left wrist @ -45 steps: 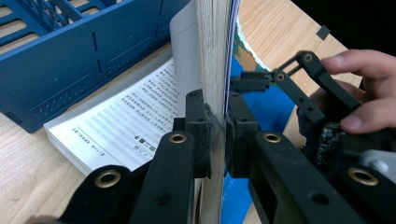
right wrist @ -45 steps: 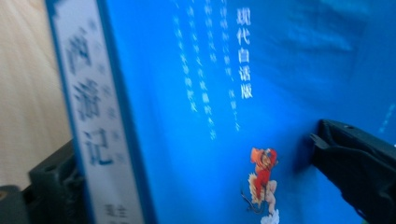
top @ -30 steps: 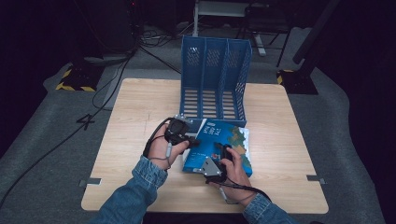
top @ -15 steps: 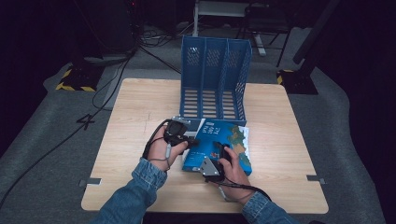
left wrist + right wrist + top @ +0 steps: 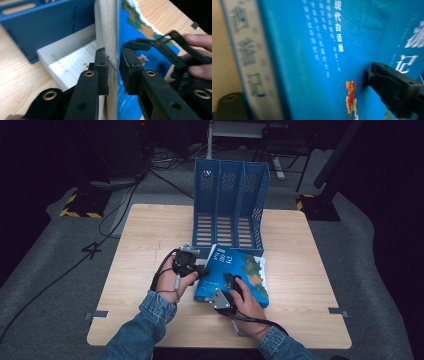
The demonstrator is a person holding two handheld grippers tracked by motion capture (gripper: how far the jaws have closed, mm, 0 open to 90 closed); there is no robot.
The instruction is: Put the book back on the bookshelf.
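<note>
Light wooden table [image 5: 150, 235]; at upper centre, blue perforated plastic three-slot file rack [image 5: 230, 190]. Blue-covered paperback book [image 5: 250, 275] lies just before it, centre frame. Left gripper [image 5: 113, 67] straddles the book's spine edge, jaws nearly closed on it. Right gripper [image 5: 231, 285] rests on the cover; its spread cannot be told. Risk: a thin edge grip may slip and the cover splay.

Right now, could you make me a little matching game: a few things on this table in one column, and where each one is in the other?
Things:
1. file rack
2. book
3. left tool
4. right tool

Places:
A. pressed on the book's blue cover
B. standing at the table's far side
C. clamping the book's left edge
D. lying in front of the rack

Pairs: 1-B, 2-D, 3-C, 4-A
</note>
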